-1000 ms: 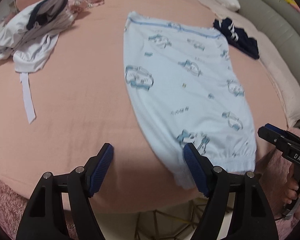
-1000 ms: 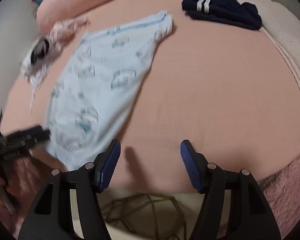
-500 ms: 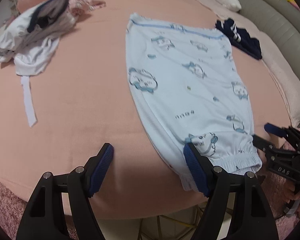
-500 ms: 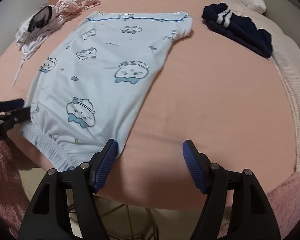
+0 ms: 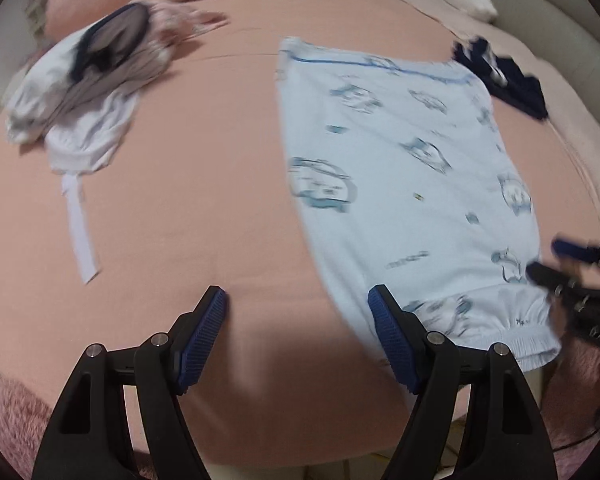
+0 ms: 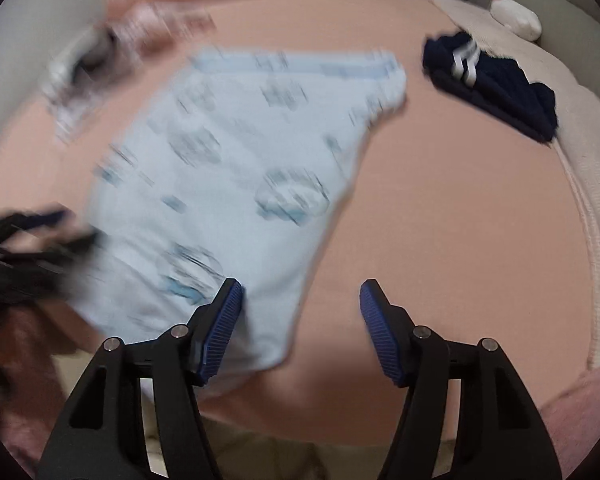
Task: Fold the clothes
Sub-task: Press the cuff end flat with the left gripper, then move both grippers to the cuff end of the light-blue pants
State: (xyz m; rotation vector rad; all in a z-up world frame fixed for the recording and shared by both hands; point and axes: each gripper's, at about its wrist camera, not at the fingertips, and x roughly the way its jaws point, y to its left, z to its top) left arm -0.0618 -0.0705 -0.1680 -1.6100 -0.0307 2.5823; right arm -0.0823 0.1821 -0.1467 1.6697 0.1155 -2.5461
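Only blurred, unreadable print on pale-blue shorts [image 5: 412, 184]; both hand-held grippers [image 5: 296, 336] [image 6: 300, 324] wide, empty.

Pale blue garment [image 5: 412, 184] with blue cartoon print lies spread flat on the pink bed [image 5: 188, 208], one blue-trimmed edge far, gathered elastic hem near, at the bed's front edge. Dark navy garment [image 6: 496, 84] with white stripes lies crumpled at the far right, just beside the blue one's far corner. Heap of white, grey and pink clothes [image 5: 96, 88] sits far left, well apart, a white strap trailing toward the front.
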